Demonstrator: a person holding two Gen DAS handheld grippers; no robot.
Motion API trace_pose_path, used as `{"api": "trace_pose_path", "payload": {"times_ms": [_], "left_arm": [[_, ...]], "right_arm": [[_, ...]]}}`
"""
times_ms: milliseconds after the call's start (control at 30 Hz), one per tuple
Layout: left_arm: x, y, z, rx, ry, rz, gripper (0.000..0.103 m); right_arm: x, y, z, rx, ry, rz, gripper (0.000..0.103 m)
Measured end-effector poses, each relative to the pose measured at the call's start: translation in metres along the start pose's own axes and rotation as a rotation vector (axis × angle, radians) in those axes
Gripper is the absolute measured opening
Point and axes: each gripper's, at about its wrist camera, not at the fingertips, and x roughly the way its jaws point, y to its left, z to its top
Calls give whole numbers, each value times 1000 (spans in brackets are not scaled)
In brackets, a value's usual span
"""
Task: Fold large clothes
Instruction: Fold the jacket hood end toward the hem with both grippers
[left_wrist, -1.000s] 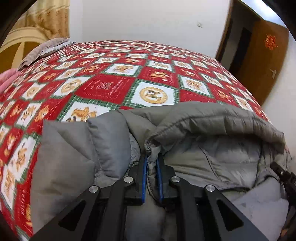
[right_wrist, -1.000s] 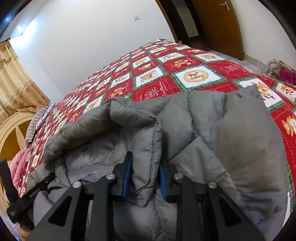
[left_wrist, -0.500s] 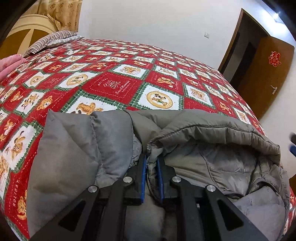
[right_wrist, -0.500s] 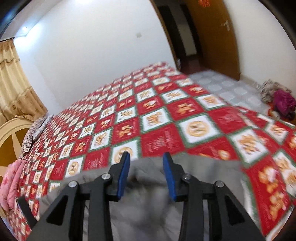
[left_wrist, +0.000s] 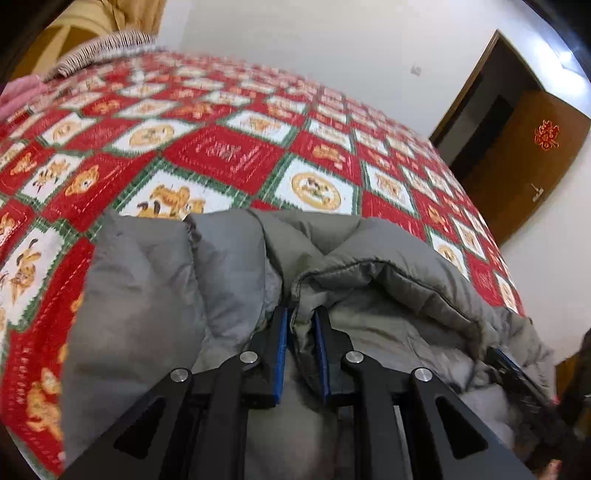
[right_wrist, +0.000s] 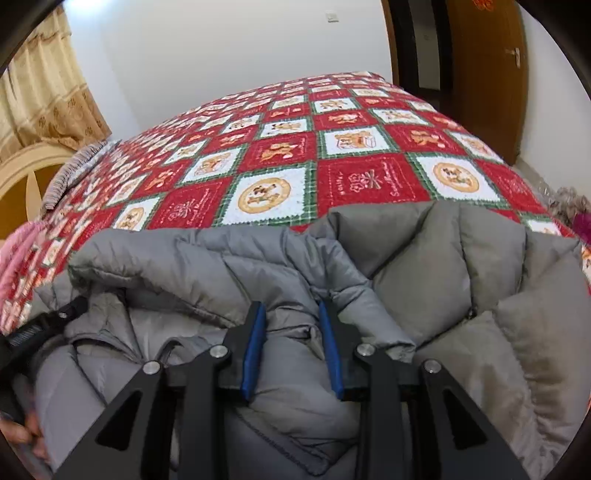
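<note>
Folding grey puffer jacket lying on near edge of bed with red checked cover. Left claw pinched tight on jacket's seamed edge. Right claw fingers apart, straddling puffy fold, not clamped. Step judged: mid-fold, regrasp under way. Next likely: right claw must close on fold, then both carry edge across toward bed's middle.

I find little legible text. The red-and-white checked bedspread carries cursive lettering in its red squares, too small for me to read. The brown wooden door bears a red double-happiness paper ornament.
</note>
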Motion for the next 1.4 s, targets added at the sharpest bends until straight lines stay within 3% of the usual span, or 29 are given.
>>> {"api": "trace_pose_path", "payload": {"times_ms": [100,167,233,300,367,467,500,567,600,633,733,867,967,1067,1133,1167,1267,1400], "left_arm": [[-33,1,6,8,-25,11,16],[-60,-7,15,32,-82,-15,30],[-74,-26,30,62,-148,-27,69],[-75,-47,43,93,-212,-38,83],[-60,-69,58,128,-224,-53,84],[-11,-90,61,172,-121,7,84],[3,-91,58,195,-83,35,84],[37,-83,38,226,20,161,84],[47,-74,29,220,50,188,84],[51,-62,18,197,56,157,85],[40,-61,3,211,-26,163,85],[46,-68,-5,269,-32,228,86],[47,-65,-4,264,-39,220,86],[48,-67,-4,267,-46,225,86],[50,-69,-3,269,-48,229,86],[50,-68,-3,264,-49,223,86],[49,-66,-2,253,-51,205,86],[51,-68,-3,265,-49,220,86]], "right_arm": [[0,-2,2,-2,-3,-2,34],[0,-1,5,1,-7,2,34],[-1,0,3,-2,-12,-2,34],[-1,2,3,-6,-18,-7,34],[-2,2,3,-6,-23,-10,34],[-2,3,2,-11,-25,-16,34],[-2,2,2,-9,-25,-14,34],[-2,2,2,-6,-26,-10,34],[-2,3,2,-5,-27,-7,34],[-3,2,2,-4,-29,-4,34],[-3,4,2,-12,-26,-13,34],[-5,3,4,-9,-24,-9,35],[-19,3,10,16,-47,0,37],[-37,24,27,-22,-112,65,37],[-22,48,38,-78,-57,106,33],[-10,57,41,-97,-12,122,24],[37,66,33,-102,146,146,15],[44,58,23,-85,109,172,11]]}}
